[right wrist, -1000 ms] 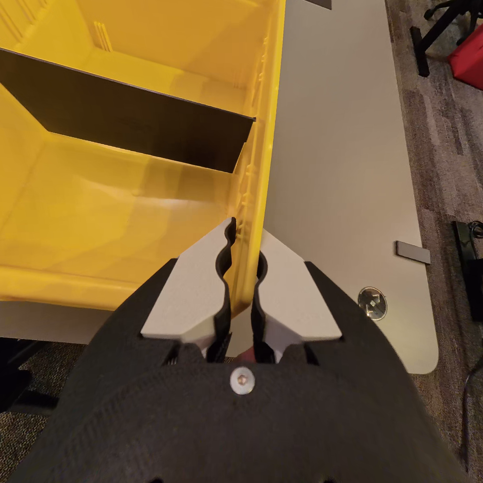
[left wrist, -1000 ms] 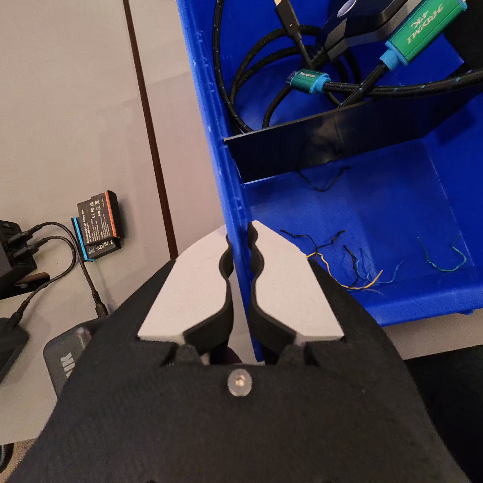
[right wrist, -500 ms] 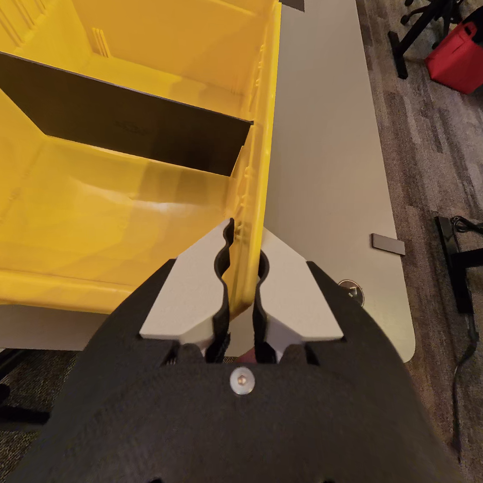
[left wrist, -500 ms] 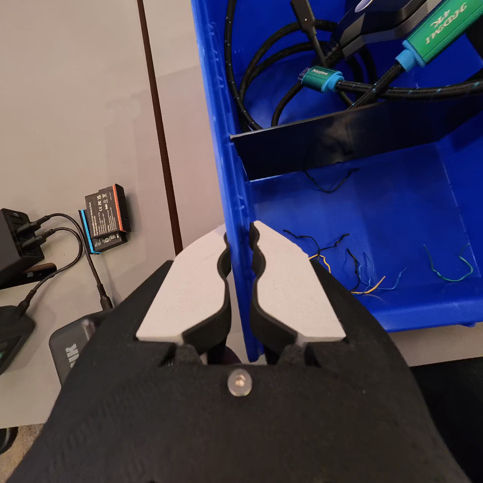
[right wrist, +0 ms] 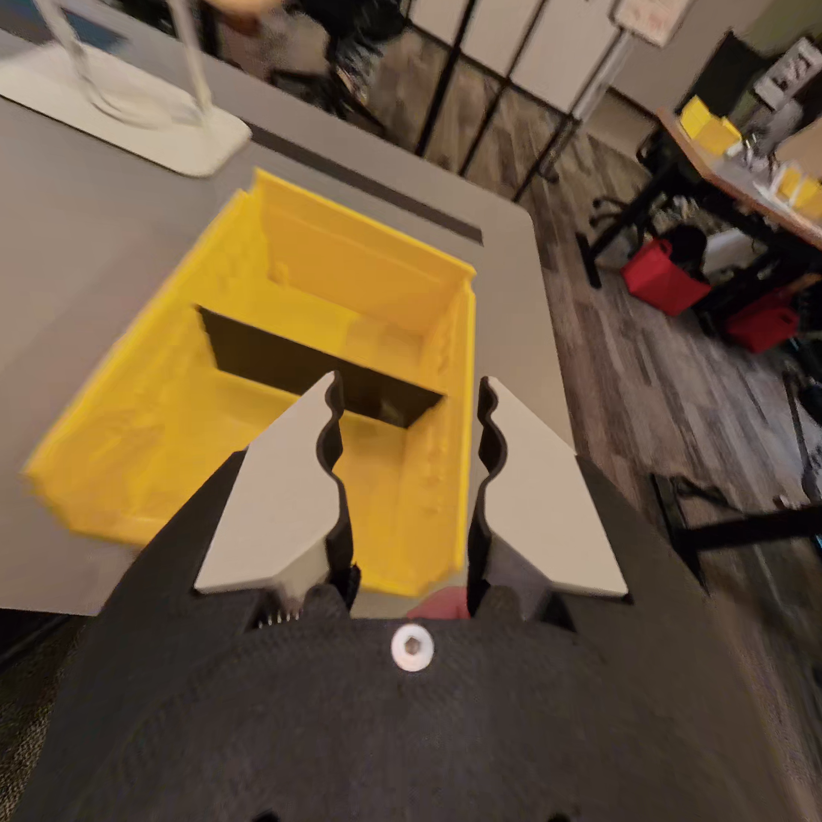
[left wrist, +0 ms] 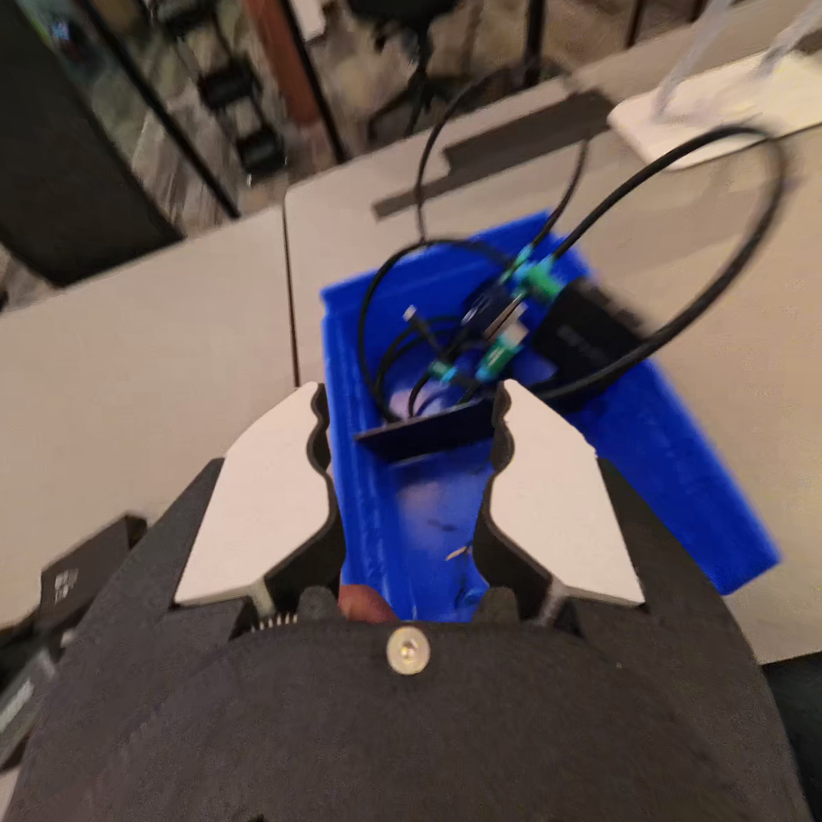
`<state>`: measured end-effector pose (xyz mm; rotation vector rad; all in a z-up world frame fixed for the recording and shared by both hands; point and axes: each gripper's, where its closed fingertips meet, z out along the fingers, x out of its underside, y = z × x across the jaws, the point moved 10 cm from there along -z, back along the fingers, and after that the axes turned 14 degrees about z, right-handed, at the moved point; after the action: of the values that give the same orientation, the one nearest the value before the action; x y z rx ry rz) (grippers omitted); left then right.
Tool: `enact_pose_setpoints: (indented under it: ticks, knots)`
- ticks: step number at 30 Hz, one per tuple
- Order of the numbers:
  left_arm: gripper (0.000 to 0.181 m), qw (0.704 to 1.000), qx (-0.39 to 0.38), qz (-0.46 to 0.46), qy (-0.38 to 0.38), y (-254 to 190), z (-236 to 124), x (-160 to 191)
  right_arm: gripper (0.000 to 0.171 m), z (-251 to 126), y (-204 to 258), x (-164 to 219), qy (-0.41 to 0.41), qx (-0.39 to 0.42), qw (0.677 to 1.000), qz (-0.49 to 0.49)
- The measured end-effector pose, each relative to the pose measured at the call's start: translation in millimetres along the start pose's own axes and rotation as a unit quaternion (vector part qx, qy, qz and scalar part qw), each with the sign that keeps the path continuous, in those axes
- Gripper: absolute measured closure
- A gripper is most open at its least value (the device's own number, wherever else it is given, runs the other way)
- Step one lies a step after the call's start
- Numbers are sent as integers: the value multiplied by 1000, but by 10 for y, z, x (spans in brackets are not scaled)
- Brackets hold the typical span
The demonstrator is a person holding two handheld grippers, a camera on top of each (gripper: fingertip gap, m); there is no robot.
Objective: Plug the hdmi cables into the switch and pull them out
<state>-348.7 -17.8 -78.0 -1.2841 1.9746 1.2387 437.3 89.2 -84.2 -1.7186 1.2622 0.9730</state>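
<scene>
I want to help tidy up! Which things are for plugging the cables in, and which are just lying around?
For the job: HDMI cables, switch, blue bin holding them, left gripper, right gripper.

Lying around: empty yellow bin, white stand base, red bags.

Left gripper (left wrist: 411, 391): spread wide, nothing between the fingers, seen from behind and above, angled forward and downward.
Left gripper fingers (left wrist: 267, 493): pale flat outer faces, black wavy inner pads, well apart from each other.
Left gripper body (left wrist: 400, 729): black, with one silver screw at centre.
Right gripper (right wrist: 411, 382): spread wide, nothing held, tilted downward.
Right gripper fingers (right wrist: 542, 493): pale wedges with black scalloped inner edges, tips clearly separated.
Right gripper body (right wrist: 409, 729): black textured, one silver screw in the middle.
Sharpness: both views motion-blurred.
</scene>
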Motion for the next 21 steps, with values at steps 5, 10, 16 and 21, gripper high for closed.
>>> enact_pose_setpoints:
  ticks: [5,10,16,21]
  knots:
    - [110,987,90,61,-116,-594,-171,-782,97,25,889,-512,-40,-143,988,-30]
    - [110,941,258,69,-206,-1365,-189,-1258,96,82,1981,-894,-67,-316,946,-31]
    - [105,930,303,91,-189,-2138,291,-1342,87,374,2944,-1011,-57,-383,921,-38]
    - [102,933,290,102,-189,-2464,724,-1308,89,779,3304,-898,-35,-362,932,12]
